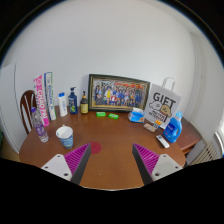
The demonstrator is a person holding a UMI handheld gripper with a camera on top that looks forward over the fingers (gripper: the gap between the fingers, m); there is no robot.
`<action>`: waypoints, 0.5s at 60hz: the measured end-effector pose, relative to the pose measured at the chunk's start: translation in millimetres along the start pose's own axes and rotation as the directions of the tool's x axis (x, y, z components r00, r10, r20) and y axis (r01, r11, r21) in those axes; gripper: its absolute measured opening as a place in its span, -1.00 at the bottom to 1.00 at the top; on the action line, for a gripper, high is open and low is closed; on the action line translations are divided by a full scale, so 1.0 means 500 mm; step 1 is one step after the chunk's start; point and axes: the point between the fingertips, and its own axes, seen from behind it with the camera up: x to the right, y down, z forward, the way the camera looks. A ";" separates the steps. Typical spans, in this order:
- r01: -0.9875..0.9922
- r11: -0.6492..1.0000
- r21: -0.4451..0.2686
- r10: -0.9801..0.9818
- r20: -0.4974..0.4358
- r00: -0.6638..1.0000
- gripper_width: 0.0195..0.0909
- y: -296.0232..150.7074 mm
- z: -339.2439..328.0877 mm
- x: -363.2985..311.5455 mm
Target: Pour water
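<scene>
Fingers first: your gripper point(112, 165) sits level above the near part of the round wooden table point(110, 140), looking straight across it toward the white wall. Both fingers reach forward from below, one at either side, each with its magenta pad point(76, 157) turned inward. Your jaws stand wide apart, with nothing but bare tabletop between them. You are touching nothing and holding nothing.

Ahead of your left finger and a little outward from it stands a small white cup point(65, 135) with a pale blue band; it is near the fingertip but clear of it. Whether it has water in it you cannot tell from here. Beyond the cup, a group of bottles point(62, 104) stands toward the far left of the table, beside a tall pink box point(42, 100) and a clear tumbler point(40, 128).

Straight ahead, at the far side of the table, a framed group photograph point(118, 94) leans against the wall, with small green items point(107, 115) lying in front of it. To its right stands a white gift bag point(164, 104) with dark lettering. Well beyond your right finger, a blue container point(172, 129) sits near the table's right edge, with a smaller blue cup-like thing point(136, 116) just left of it.
</scene>
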 end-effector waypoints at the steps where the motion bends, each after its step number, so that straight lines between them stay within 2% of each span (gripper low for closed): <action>1: 0.001 1.000 -0.001 -0.001 -0.001 1.000 0.86 0.002 0.000 -0.003; 16: 0.029 0.999 -0.038 -0.026 0.056 0.998 0.87 0.035 0.030 -0.135; 30: 0.045 0.998 -0.041 -0.037 0.175 0.984 0.87 0.067 0.061 -0.414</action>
